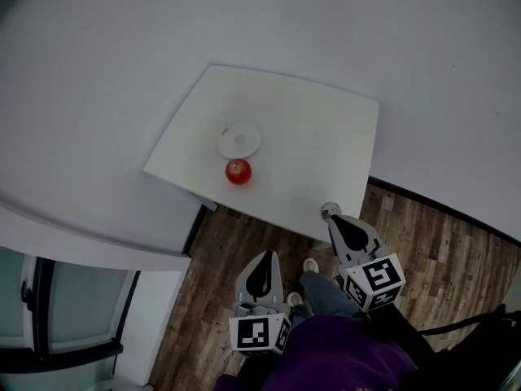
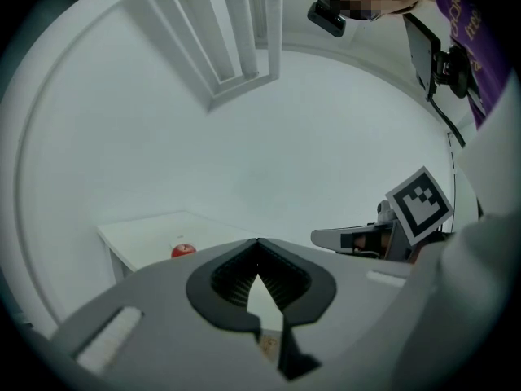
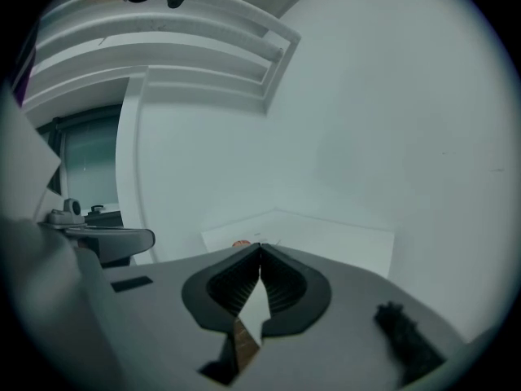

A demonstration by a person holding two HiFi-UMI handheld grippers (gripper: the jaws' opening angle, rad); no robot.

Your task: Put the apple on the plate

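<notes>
A red apple lies on a small white table, just in front of a white plate and apart from it. Both grippers hang over the wooden floor short of the table's near edge. My left gripper is shut and empty, some way below and right of the apple. My right gripper is also shut and empty, its tip at the table's near right corner. In the left gripper view the apple shows far beyond the shut jaws of that gripper. In the right gripper view the gripper hides most of the apple.
Brown plank floor runs under the grippers and the person's feet. A white ledge and a glass-panelled door stand at the left. White walls surround the table on its far sides.
</notes>
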